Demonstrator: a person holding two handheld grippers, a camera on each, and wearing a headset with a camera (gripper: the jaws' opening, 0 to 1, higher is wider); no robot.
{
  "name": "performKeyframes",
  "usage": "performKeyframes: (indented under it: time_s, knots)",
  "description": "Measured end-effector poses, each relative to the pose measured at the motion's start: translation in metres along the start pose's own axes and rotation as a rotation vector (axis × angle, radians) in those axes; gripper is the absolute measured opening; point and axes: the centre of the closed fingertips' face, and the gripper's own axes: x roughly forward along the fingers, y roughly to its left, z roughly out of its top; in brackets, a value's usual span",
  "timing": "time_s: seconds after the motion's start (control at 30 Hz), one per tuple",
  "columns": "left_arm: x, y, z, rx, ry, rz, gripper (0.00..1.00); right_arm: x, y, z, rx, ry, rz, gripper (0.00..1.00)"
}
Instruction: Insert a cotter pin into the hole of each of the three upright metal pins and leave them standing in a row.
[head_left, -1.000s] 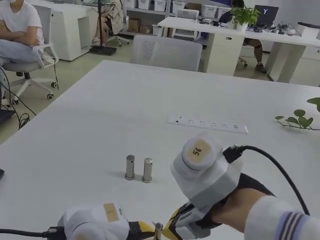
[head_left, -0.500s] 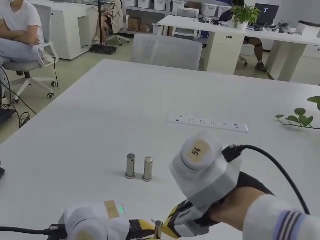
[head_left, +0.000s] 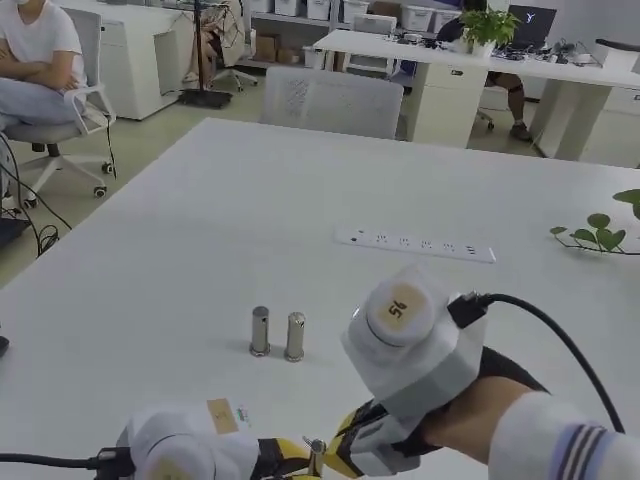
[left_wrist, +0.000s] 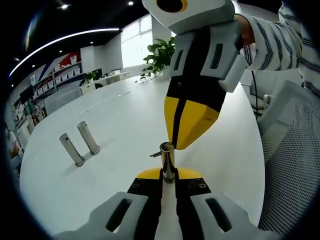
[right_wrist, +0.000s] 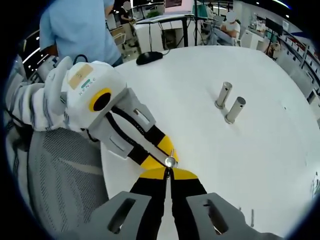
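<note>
The left gripper (left_wrist: 168, 176) is clamping the lower part of a metal pin (left_wrist: 168, 162), holding it upright just above the near edge of the white counter (head_left: 200, 220). The right gripper (left_wrist: 176, 141) is reaching in from the opposite side, its yellow jaws squeezed together on a thin cotter pin (left_wrist: 155, 154) that is poking through the hole near the pin's top. A second pin (head_left: 260, 331) and a third pin (head_left: 295, 336) are standing side by side farther out on the counter.
</note>
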Motion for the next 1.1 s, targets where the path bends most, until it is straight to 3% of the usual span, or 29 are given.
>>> performKeyframes:
  time_s: [1.1]
  knots:
    - [0.0019, 0.0004, 0.0006, -0.011, -0.001, 0.001, 0.07, -0.0043, 0.002, -0.0046, -0.011, -0.034, 0.001, 0.11]
